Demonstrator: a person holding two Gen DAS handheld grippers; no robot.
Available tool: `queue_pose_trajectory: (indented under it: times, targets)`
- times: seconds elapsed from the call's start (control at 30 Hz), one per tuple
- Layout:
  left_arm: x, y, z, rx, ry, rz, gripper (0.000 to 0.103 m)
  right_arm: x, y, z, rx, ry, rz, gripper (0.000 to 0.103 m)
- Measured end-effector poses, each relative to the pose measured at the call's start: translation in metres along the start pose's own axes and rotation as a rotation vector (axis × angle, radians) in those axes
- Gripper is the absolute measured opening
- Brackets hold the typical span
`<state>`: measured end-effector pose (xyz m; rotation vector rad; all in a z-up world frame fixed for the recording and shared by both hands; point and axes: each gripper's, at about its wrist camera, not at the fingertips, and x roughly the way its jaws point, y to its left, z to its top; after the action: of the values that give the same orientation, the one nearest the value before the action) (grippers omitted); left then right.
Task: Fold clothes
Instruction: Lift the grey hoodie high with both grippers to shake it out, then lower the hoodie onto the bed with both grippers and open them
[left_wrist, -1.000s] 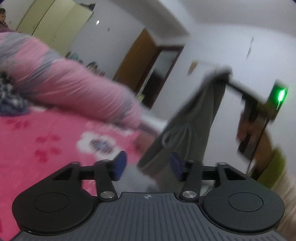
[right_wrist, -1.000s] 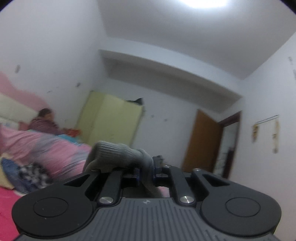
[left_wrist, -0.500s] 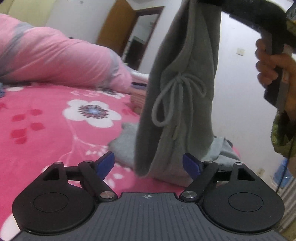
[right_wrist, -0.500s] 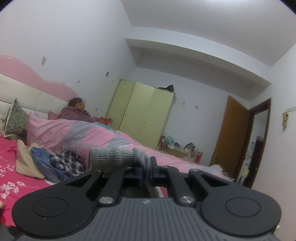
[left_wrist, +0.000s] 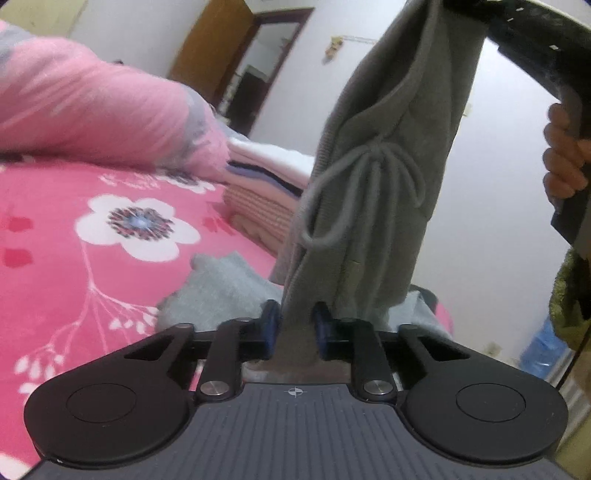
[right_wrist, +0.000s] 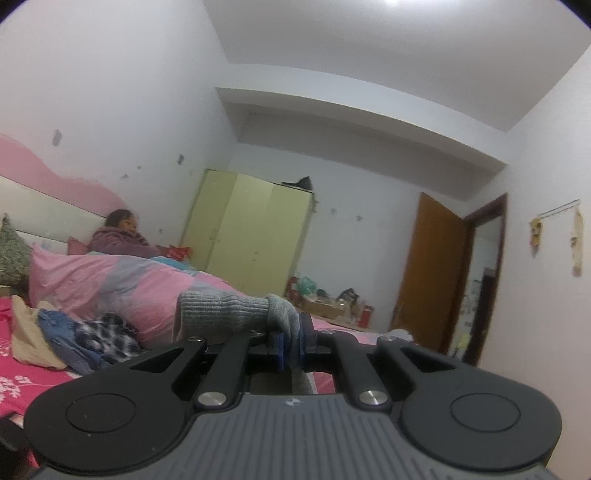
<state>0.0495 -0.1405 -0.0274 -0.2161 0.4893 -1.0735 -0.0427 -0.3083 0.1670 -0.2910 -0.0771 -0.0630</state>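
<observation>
Left wrist view: the left gripper (left_wrist: 294, 329) has its two blue-padded fingers (left_wrist: 269, 325) drawn in against a hanging fold of the grey knitted trousers (left_wrist: 373, 177), pinching the lower edge between them. The garment rises straight up from the fingers as a long, soft, ribbed column. A looped drawstring (left_wrist: 364, 192) of the same grey yarn dangles against its front, above the fingers. At the top of the column the cloth meets the dark body of the right gripper (left_wrist: 524, 40); its fingertips are cut off by the frame edge there. A hand (left_wrist: 565, 162) wraps that gripper's handle, up and to the right of the fingers. More of the grey knit lies crumpled on the bedsheet (left_wrist: 74, 229) just beyond and left of the fingers. The sheet is bright pink with large white flowers. Further off to the left is a puffy pink quilt (left_wrist: 92, 107), and ahead a stack of folded clothes (left_wrist: 266, 184), flat and layered.

Right wrist view: the right gripper (right_wrist: 290, 345) has its blue fingers pressed close on a ribbed grey band of the trousers. The band bulges up and over to the left of the fingers like a thick cuff, and a strip hangs down between them. Far left of the fingers lies a loose heap of clothes (right_wrist: 74, 332), beige, denim and checked. Beyond them a person (right_wrist: 118, 236) sits against the headboard, and a pale green wardrobe (right_wrist: 251, 236) stands ahead.
</observation>
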Motion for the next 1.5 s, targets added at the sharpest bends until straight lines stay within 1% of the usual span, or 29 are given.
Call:
queue_pose_trajectory:
  times: [0.03,0.1,0.2,0.3,0.4,0.57,0.6,0.67,0.73,0.83,0.93,0.97,1.0,1.03,1.07,1.1,1.13,1.17,1.2,1.23,1.27,1.3,1.37,1.47,1.5]
  targets:
    - [-0.008,-0.001,0.001,-0.023,-0.011,0.0,0.004,0.004,0.0,0.001,-0.016,0.001,-0.01,0.006]
    - [-0.033,0.004,0.004,-0.111,-0.047,-0.017,0.004,0.012,-0.001,0.003,-0.049,0.004,-0.031,0.006]
    - [-0.075,0.02,0.006,-0.232,-0.117,-0.023,0.003,0.054,0.038,0.005,-0.074,0.013,0.046,0.006]
    - [-0.115,0.045,0.004,-0.336,-0.185,0.011,0.003,0.096,0.078,0.006,-0.098,0.022,0.124,0.006]
    - [-0.157,0.073,0.0,-0.404,-0.262,0.075,0.003,0.139,0.117,0.007,-0.121,0.03,0.202,0.006]
    - [-0.229,0.119,-0.012,-0.478,-0.396,0.236,0.003,0.209,0.183,0.01,-0.161,0.045,0.333,0.005]
    - [-0.24,0.128,-0.016,-0.493,-0.408,0.276,0.003,0.222,0.205,0.006,-0.176,0.049,0.371,0.005]
    - [-0.255,0.145,-0.024,-0.513,-0.411,0.362,0.003,0.247,0.253,-0.008,-0.203,0.071,0.451,0.005]
    - [-0.267,0.163,-0.033,-0.542,-0.4,0.437,0.003,0.27,0.295,-0.025,-0.232,0.101,0.512,0.005]
    - [-0.275,0.191,-0.047,-0.604,-0.367,0.515,0.003,0.305,0.358,-0.072,-0.297,0.194,0.588,0.005]
    - [-0.272,0.211,-0.057,-0.632,-0.317,0.574,0.004,0.336,0.404,-0.124,-0.355,0.331,0.631,0.006]
    - [-0.27,0.212,-0.057,-0.62,-0.299,0.596,0.004,0.347,0.417,-0.143,-0.376,0.402,0.659,0.007]
    - [-0.269,0.212,-0.057,-0.604,-0.285,0.615,0.006,0.353,0.426,-0.157,-0.403,0.446,0.678,0.008]
    - [-0.268,0.211,-0.055,-0.585,-0.276,0.632,0.009,0.354,0.433,-0.167,-0.451,0.464,0.683,0.014]
    - [-0.267,0.209,-0.054,-0.568,-0.27,0.642,0.013,0.355,0.439,-0.178,-0.499,0.481,0.687,0.024]
    - [-0.268,0.207,-0.052,-0.556,-0.27,0.641,0.025,0.355,0.446,-0.188,-0.548,0.498,0.691,0.028]
    - [-0.269,0.204,-0.051,-0.548,-0.274,0.635,0.033,0.351,0.445,-0.189,-0.568,0.475,0.676,0.039]
    - [-0.272,0.2,-0.052,-0.539,-0.279,0.629,0.034,0.35,0.437,-0.183,-0.546,0.482,0.677,0.048]
    - [-0.274,0.197,-0.053,-0.532,-0.279,0.625,0.037,0.349,0.429,-0.176,-0.522,0.49,0.68,0.052]
    - [-0.273,0.196,-0.052,-0.528,-0.273,0.626,0.04,0.348,0.42,-0.17,-0.498,0.499,0.682,0.064]
    - [-0.273,0.192,-0.053,-0.525,-0.268,0.627,0.041,0.346,0.412,-0.163,-0.474,0.507,0.684,0.068]
    - [-0.273,0.187,-0.056,-0.521,-0.264,0.631,0.043,0.342,0.401,-0.156,-0.453,0.506,0.676,0.069]
    - [-0.273,0.177,-0.06,-0.513,-0.258,0.642,0.046,0.325,0.367,-0.138,-0.386,0.503,0.653,0.07]
    - [-0.273,0.163,-0.063,-0.499,-0.252,0.684,0.05,0.299,0.315,-0.112,-0.287,0.497,0.619,0.071]
    - [-0.274,0.16,-0.065,-0.502,-0.249,0.693,0.05,0.283,0.298,-0.104,-0.239,0.491,0.619,0.071]
